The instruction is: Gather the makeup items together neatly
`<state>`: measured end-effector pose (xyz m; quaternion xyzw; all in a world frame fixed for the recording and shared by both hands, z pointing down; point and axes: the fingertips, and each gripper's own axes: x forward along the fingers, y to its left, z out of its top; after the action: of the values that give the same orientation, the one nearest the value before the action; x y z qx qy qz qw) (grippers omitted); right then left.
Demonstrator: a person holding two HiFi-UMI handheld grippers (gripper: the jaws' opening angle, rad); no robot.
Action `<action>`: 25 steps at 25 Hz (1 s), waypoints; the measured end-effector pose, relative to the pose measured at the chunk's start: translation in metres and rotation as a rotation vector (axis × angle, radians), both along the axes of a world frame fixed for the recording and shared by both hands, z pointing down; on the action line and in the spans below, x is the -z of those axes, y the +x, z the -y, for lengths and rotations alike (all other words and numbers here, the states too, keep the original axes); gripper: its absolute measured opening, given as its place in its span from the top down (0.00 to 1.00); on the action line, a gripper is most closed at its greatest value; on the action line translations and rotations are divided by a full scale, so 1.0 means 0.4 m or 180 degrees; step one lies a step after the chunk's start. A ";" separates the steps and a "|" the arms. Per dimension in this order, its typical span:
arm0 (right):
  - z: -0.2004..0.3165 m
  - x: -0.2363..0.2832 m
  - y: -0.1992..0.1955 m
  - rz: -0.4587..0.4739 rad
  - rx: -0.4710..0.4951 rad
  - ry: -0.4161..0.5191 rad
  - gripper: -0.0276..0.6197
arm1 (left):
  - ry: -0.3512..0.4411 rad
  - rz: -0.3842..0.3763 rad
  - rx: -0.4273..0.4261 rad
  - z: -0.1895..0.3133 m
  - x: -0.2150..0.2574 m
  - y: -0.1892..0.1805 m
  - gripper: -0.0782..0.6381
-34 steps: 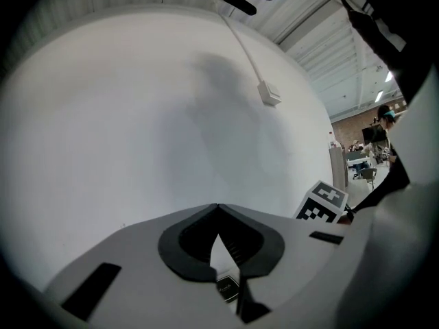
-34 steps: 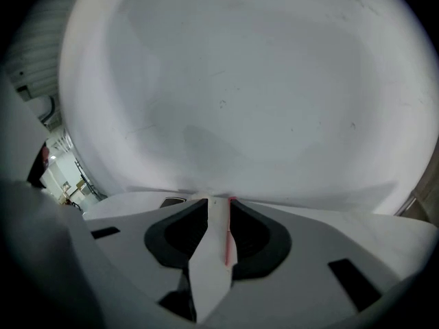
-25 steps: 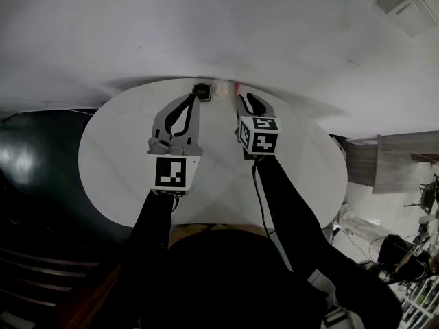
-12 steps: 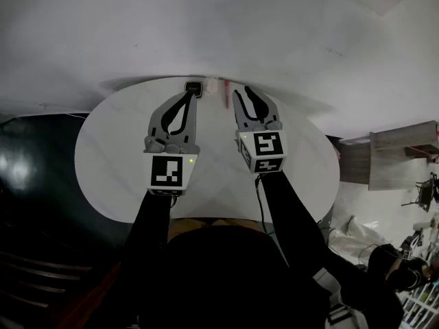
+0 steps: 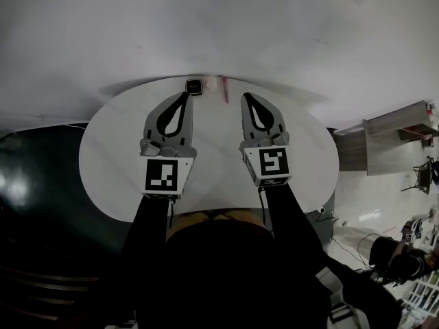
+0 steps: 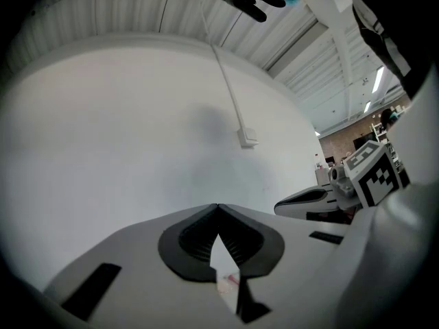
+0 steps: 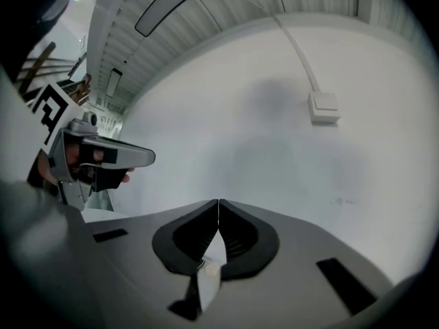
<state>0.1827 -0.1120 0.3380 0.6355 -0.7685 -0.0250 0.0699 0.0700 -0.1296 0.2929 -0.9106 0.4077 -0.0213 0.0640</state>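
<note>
Three small makeup items lie close together at the far edge of the round white table [image 5: 110,149]: a black square compact [image 5: 194,86], a pale whitish item [image 5: 211,84] and a thin red stick [image 5: 225,92]. My left gripper [image 5: 184,95] [image 6: 218,205] hovers just short of the compact, shut and empty. My right gripper [image 5: 245,96] [image 7: 218,201] is a little right of the red stick. Its jaws are closing, the tips meet, and nothing is between them. Neither gripper touches the items.
A white wall rises right behind the table, with a cable duct and small box [image 7: 323,107] on it. Dark floor lies to the left [image 5: 34,184]; shelves and clutter stand at the right [image 5: 398,136]. Each gripper sees the other beside it.
The right gripper has drawn back from the red stick toward me and to the right, its jaws closing. The red stick now lies beside the pale item. The left gripper has barely moved.
</note>
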 end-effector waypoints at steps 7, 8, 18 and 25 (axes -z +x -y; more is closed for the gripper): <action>-0.068 0.095 -0.069 0.0020 0.0087 0.0190 0.91 | 0.0137 -0.0052 -0.0115 -0.051 0.064 -0.043 0.87; -0.074 0.102 -0.073 -0.0003 0.0084 0.0238 0.91 | 0.0152 -0.0042 -0.0129 -0.057 0.068 -0.048 0.87; -0.131 0.106 -0.097 -0.0182 -0.0168 0.0347 0.91 | 0.0255 0.0043 -0.0259 -0.108 0.071 -0.096 0.87; -0.152 0.097 -0.142 -0.0296 -0.0009 0.0333 0.91 | 0.0245 0.0030 -0.0273 -0.122 0.062 -0.110 0.87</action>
<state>0.1261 -0.0513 0.2991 0.6376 -0.7611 -0.0945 0.0723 0.0259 -0.0807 0.2683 -0.9240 0.3685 -0.0071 0.1018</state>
